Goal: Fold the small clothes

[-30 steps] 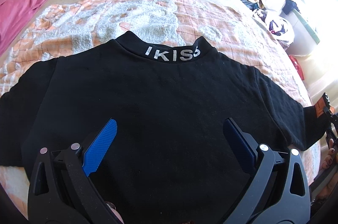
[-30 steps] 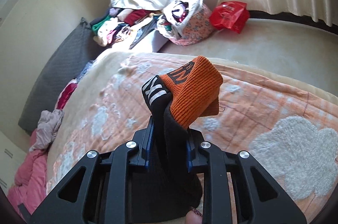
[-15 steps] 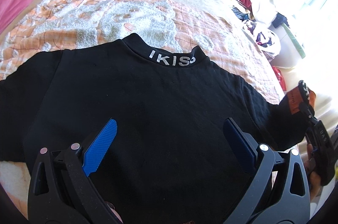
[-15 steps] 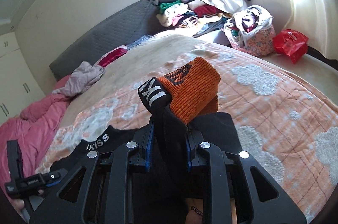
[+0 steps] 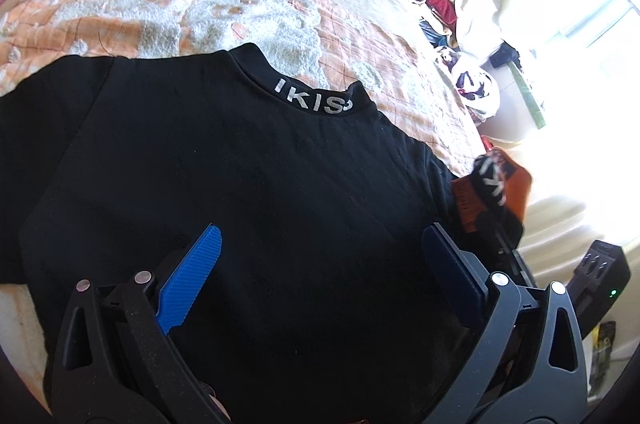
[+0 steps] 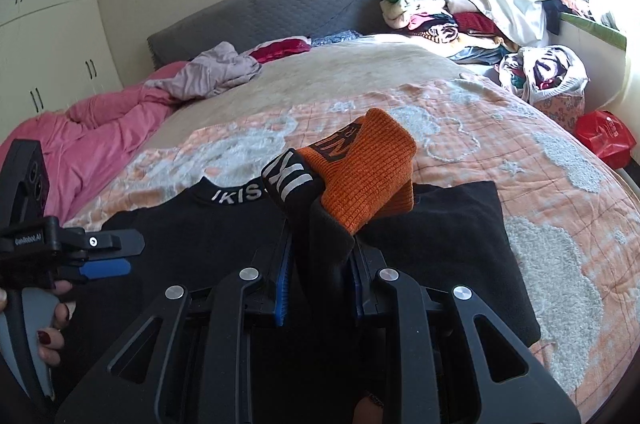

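Nearest the right wrist camera, the right claw (image 6: 320, 284) was seen pinching the black sleeve (image 6: 320, 244) of the sweatshirt (image 5: 240, 204), with the orange cuff (image 6: 368, 176) standing up above its fingers and held over the body of the garment. The risk judged nearest at hand was slippage: the claw was clamped on bunched cloth below the thick ribbed cuff, so a quick sweep across could let the sleeve slide out or land it crooked. Because the sleeve was attached to a loose garment, the pull could also be expected to drag the shoulder and wrinkle the flat body, since nothing was pinning it down. The left claw (image 5: 320, 272) was seen spread wide above the lower part of the sweatshirt with nothing between its fingers; whether its tips touched the cloth could not be told. From the left wrist view, the neckband lettering (image 5: 314, 98) and the left shoulder lying flat on the orange patterned blanket (image 5: 200, 4) were shown, while the right claw itself was mostly hidden at the frame's edge. From the right wrist view, the grip on the sleeve, the far right edge of the garment, and the person's hand (image 6: 48, 328) on the left tool were shown instead. Farther off, the pink quilt (image 6: 88, 136) and the clothes pile (image 6: 440, 16) lay well apart from the work.
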